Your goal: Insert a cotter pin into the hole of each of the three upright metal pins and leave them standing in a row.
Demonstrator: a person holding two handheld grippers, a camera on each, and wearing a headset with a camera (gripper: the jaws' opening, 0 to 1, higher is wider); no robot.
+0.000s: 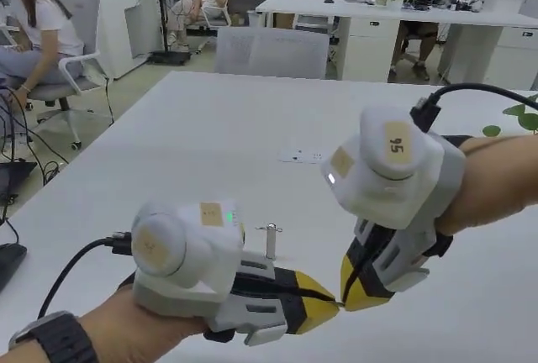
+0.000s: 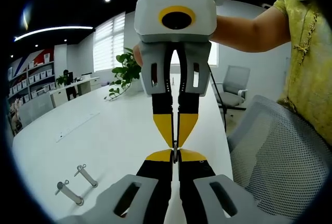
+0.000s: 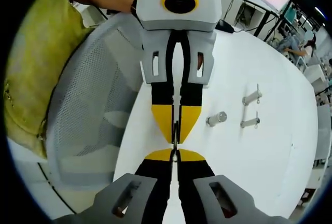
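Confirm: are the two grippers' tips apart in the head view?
No, the left gripper and the right gripper meet tip to tip just above the table.

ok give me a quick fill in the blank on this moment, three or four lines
1. The left tongs and right tongs meet tip to tip, and their tips are coloured ___.
2. In the right gripper view, ___ metal pins show on the table.
3. In the left gripper view, a potted ___ stands behind the right tongs.
4. A thin cotter pin is pinched by ___ tongs.
Missing words: yellow; three; plant; both.
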